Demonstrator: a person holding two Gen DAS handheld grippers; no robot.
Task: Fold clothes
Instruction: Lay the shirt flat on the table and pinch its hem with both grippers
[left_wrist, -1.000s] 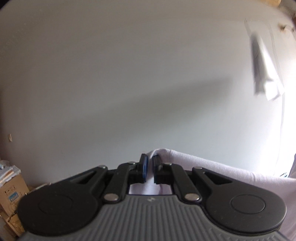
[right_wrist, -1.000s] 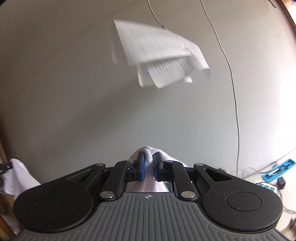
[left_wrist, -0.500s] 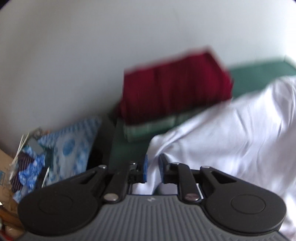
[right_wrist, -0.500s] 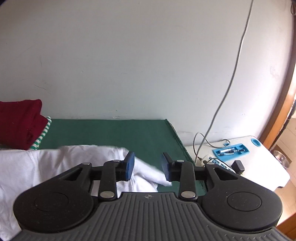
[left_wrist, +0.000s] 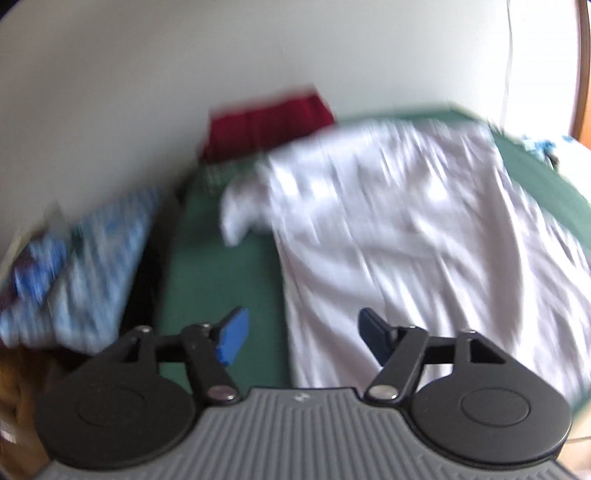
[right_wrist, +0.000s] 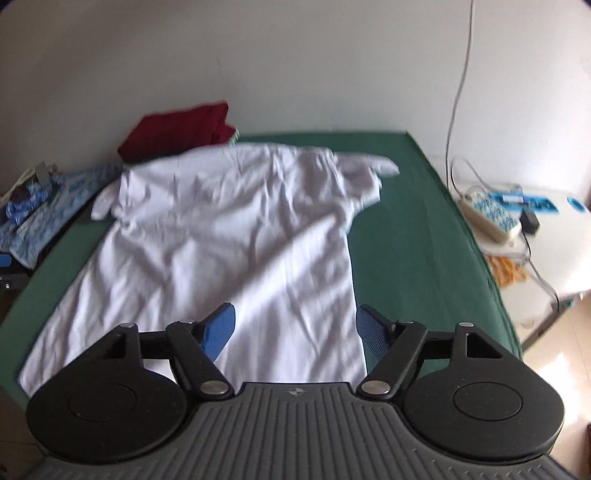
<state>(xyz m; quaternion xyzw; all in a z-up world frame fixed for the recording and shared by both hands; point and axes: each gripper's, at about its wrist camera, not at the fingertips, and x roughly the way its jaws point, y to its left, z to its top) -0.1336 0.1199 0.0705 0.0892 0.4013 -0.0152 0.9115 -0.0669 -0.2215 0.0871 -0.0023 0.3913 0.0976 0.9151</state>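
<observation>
A white T-shirt (right_wrist: 229, 236) lies spread flat on the green table (right_wrist: 406, 229), collar end toward the far wall, sleeves out to both sides. In the blurred left wrist view the same white T-shirt (left_wrist: 406, 229) covers the right half of the green table (left_wrist: 221, 280). My left gripper (left_wrist: 301, 334) is open above the shirt's left hem edge, nothing between its blue pads. My right gripper (right_wrist: 295, 326) is open above the shirt's near right hem, also holding nothing.
A folded dark red garment (right_wrist: 177, 129) sits on a green striped one at the table's far left corner. Blue patterned cloth (right_wrist: 48, 206) lies off the left edge. A white side table (right_wrist: 524, 221) with a power strip and blue tray stands right.
Both grippers held the shirt up against the wall a second ago, then swung down, opened and let it go. The shirt now lies spread on the table.
</observation>
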